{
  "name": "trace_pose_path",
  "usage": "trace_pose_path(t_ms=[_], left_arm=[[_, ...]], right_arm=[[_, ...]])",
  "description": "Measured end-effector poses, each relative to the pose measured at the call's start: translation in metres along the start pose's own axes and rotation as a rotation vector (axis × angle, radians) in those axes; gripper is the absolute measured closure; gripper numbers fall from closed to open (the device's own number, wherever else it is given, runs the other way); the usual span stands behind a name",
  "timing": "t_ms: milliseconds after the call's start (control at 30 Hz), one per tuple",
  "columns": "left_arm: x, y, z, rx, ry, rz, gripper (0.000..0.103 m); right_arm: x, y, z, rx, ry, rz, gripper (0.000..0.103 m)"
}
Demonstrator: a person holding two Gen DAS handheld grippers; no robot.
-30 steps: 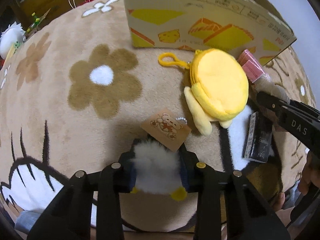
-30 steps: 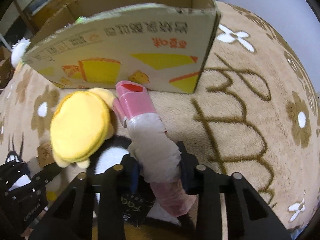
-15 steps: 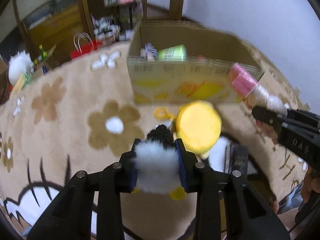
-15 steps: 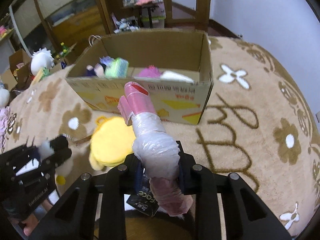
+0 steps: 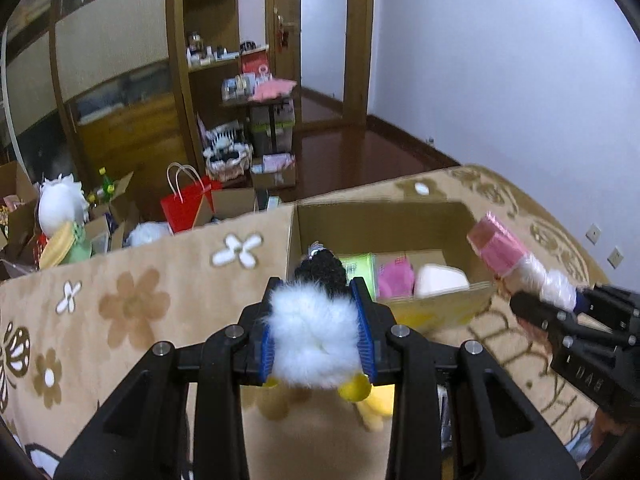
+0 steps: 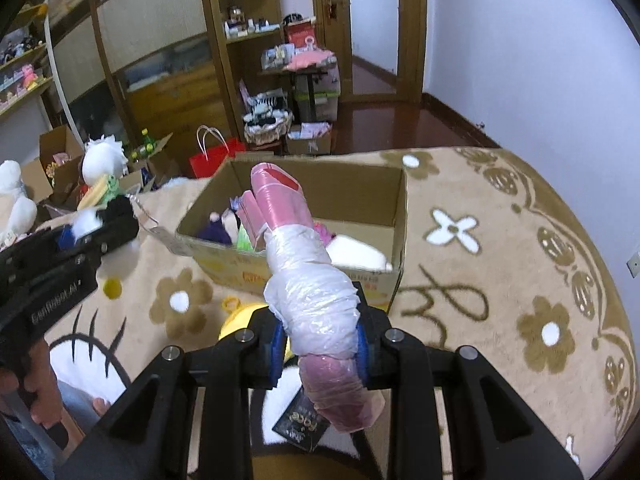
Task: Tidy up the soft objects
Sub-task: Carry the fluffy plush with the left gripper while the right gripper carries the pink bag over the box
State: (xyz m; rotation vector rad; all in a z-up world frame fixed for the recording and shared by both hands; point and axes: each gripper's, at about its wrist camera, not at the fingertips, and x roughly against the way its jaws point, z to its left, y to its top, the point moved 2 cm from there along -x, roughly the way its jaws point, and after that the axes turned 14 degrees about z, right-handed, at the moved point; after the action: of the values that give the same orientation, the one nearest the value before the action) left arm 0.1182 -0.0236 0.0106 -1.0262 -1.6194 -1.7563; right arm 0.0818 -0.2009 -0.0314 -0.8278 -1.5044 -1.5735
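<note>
I am carrying two soft items toward the box, one in each tool. My left tool (image 5: 318,336) is clenching a white fluffy plush toy (image 5: 314,340), pads pressed into both sides of its fur; a black curly head and yellow feet are showing above and below the grip. My right tool (image 6: 320,340) is clenching a plastic-wrapped pink bundle (image 6: 306,276), gripped low on its length, with the pink end projecting forward over the box rim. Both items are hanging clear of the carpet.

Below the tools, one yellow plush (image 6: 240,318) is lying on the beige flower-patterned carpet (image 6: 500,240), partly hidden, beside one dark tagged item (image 6: 302,424) that I cannot identify.

Ahead, one open cardboard box (image 6: 396,216) is sitting on the carpet. Inside I am counting about five soft things: purple, green, pink, white, and one pale piece too small to name.

Step in hand, as I judge it: transport, with both pieces lifted and not yet over the opening. The next move calls for bringing each tool above the box interior, lowering past the rim, then releasing, one at a time so the tools are not colliding.
</note>
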Motion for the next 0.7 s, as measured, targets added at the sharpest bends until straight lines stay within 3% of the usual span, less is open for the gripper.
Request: trace_pose_path(t_ms=[400, 700], left_arm=[[-0.011, 0.048, -0.016, -0.047, 0.003, -0.061, 0.071], [-0.045, 0.051, -0.022, -0.079, 0.026, -0.045, 0.070]], right_arm=[[-0.010, 0.026, -0.012, -0.084, 0.014, -0.078, 0.074], [-0.027, 0.054, -0.022, -0.095, 0.017, -0.103, 0.074]])
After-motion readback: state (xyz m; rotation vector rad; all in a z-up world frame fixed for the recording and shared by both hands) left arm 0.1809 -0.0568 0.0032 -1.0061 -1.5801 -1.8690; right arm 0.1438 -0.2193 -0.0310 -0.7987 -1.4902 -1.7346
